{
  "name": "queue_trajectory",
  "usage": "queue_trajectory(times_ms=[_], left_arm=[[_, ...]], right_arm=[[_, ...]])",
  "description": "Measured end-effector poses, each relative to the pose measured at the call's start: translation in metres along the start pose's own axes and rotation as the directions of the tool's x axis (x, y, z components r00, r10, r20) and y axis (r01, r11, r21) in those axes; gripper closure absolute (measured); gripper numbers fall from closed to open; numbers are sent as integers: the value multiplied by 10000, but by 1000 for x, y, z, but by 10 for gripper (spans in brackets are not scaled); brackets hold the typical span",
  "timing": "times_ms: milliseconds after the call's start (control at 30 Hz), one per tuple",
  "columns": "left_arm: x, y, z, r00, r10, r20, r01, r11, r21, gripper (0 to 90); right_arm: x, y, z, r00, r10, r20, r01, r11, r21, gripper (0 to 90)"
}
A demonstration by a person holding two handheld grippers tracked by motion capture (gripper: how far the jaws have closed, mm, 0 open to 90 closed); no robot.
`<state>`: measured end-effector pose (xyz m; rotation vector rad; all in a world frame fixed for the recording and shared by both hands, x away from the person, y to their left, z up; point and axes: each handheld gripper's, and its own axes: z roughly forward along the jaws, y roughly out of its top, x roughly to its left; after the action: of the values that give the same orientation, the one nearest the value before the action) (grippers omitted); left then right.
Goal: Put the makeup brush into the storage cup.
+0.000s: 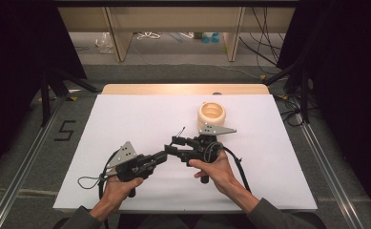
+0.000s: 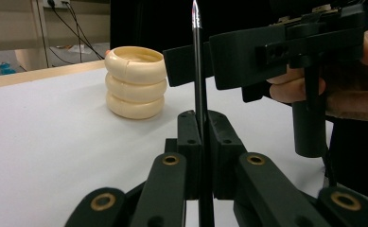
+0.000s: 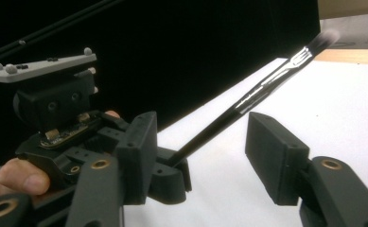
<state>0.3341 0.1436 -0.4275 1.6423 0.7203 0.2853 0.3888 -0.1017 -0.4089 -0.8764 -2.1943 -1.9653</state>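
Observation:
A thin black brush (image 2: 198,71) with a silver ferrule and a soft tip stands up out of my left gripper (image 2: 202,137), which is shut on the brush's lower handle. In the high view the left gripper (image 1: 163,155) sits low at centre-left of the white table (image 1: 126,114). My right gripper (image 1: 171,144) meets it from the right. In the right gripper view the brush (image 3: 262,92) slants between the two pads of the right gripper (image 3: 205,156) with a gap on each side, so that gripper is open. A cream stack of three rings (image 1: 211,115) stands just behind.
The cream ring stack (image 2: 135,82) is the other object on the white sheet. A wooden strip (image 1: 183,88) edges the table's far side. Black curtains hang at both sides, and cables lie on the floor (image 1: 264,52) beyond. A black cable (image 1: 238,167) trails from the right gripper.

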Motion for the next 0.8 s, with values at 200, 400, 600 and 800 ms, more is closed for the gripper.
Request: queue_trajectory(times_ms=[200, 400, 600, 800], left_arm=[[1, 1, 0, 9997, 237, 89, -237, 9997, -6, 846], [1, 1, 0, 9996, 265, 112, -265, 9996, -25, 846], [0, 1, 0, 9998, 188, 95, -187, 9998, -30, 846], [0, 1, 0, 9998, 181, 103, -181, 9998, -64, 846]], right_arm=[[-2, 0, 0, 9998, 155, -105, -157, 9998, -130, 500], [-1, 1, 0, 9994, 287, -186, -290, 9995, -152, 535], [-2, 1, 0, 9992, 313, -252, -319, 9993, -205, 554], [-2, 1, 0, 9985, 428, -354, -435, 9988, -204, 581]])
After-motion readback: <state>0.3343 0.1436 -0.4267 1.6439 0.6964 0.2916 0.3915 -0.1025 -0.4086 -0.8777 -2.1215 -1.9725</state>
